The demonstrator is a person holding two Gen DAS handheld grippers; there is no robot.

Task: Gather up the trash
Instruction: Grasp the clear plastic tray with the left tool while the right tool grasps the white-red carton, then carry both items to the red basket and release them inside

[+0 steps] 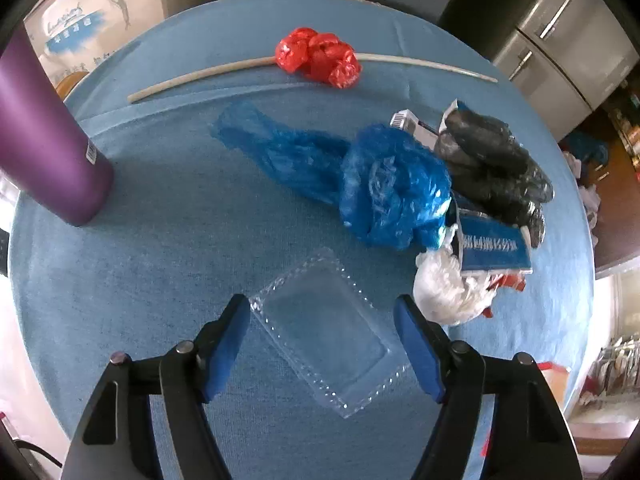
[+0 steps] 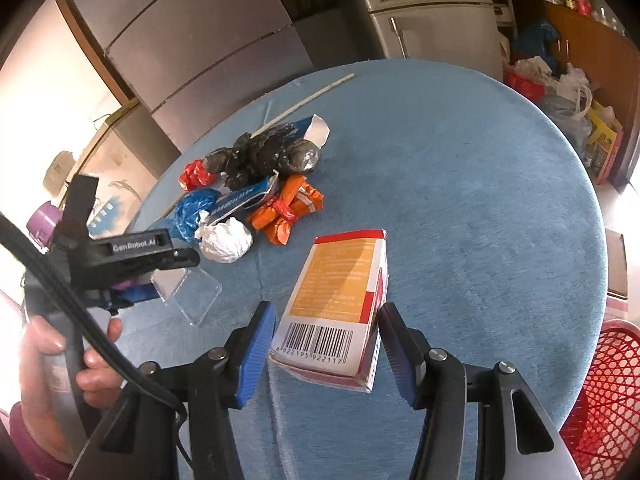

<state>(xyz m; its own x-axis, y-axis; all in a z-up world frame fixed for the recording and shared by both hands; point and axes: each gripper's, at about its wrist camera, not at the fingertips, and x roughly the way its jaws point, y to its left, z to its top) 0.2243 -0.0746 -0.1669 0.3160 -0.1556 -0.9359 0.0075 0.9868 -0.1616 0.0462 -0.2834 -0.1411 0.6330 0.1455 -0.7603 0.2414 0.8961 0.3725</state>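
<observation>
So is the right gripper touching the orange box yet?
Apart. In the right wrist view the right gripper is open with the orange box between its fingers, blue cloth showing in a gap on each side.

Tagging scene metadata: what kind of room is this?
Most likely a home kitchen or dining area: a steel fridge stands behind the round table with its blue cloth, a cluttered wooden cabinet runs alongside, and a red basket sits by the table.

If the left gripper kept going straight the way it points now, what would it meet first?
Probably the clear plastic tray lying between the open left gripper fingers; the crumpled blue bag lies beyond it.
</observation>
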